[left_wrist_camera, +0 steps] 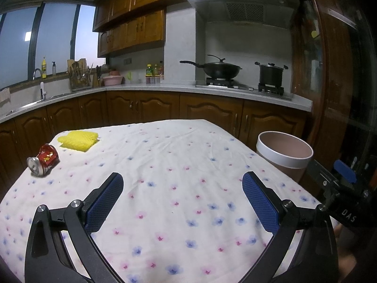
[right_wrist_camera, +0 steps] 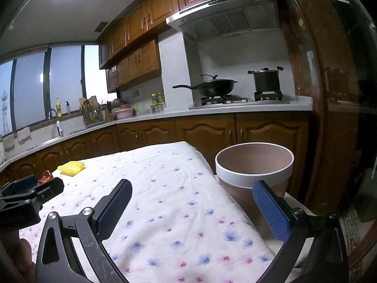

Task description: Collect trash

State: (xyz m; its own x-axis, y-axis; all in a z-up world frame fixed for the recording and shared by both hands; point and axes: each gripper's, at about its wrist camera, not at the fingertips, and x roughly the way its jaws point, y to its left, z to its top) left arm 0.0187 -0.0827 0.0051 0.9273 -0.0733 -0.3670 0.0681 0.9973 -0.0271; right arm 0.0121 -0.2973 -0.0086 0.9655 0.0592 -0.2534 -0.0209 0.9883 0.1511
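- Crushed red can [left_wrist_camera: 43,160] lies on its side at the table's far-left edge, silver end toward the near side. Nothing is touching it. In the right wrist view only a sliver of red shows, behind the left tool.
- Yellow sponge cloth [left_wrist_camera: 79,139] lies flat just beyond and to the right of the can, near the far-left corner; the two sit close but apart.
- Table [left_wrist_camera: 179,155] is covered with a white cloth printed with small blue and pink flowers. The middle holds only wrinkles.
- Left gripper [left_wrist_camera: 182,199] hovers above the near-middle of the table, fingers spread wide, blue pads [left_wrist_camera: 104,202] facing each other with nothing between. The can is well to its left and further away.
- Right gripper [right_wrist_camera: 192,208] hovers over the table's right edge, fingers also spread wide and holding nothing. Its left pad sits over the cloth; its right pad overlaps the bin wall in view, and I cannot tell if it touches.
- Waste bin [right_wrist_camera: 254,175] stands off the right side of the table, close to its edge: white rim band, pinkish-brown body and inside. What shows of the interior is bare wall; the bottom is hidden.
- Background, far counter: sink tap [left_wrist_camera: 37,74] and utensil rack [left_wrist_camera: 80,76] on the left, pink basin [left_wrist_camera: 112,80] and bottles mid-counter, black wok [left_wrist_camera: 219,69] and black stock pot [left_wrist_camera: 271,75] on the hob under the range hood [left_wrist_camera: 240,2].
- Can and bin sit at opposite sides of the table, well apart.
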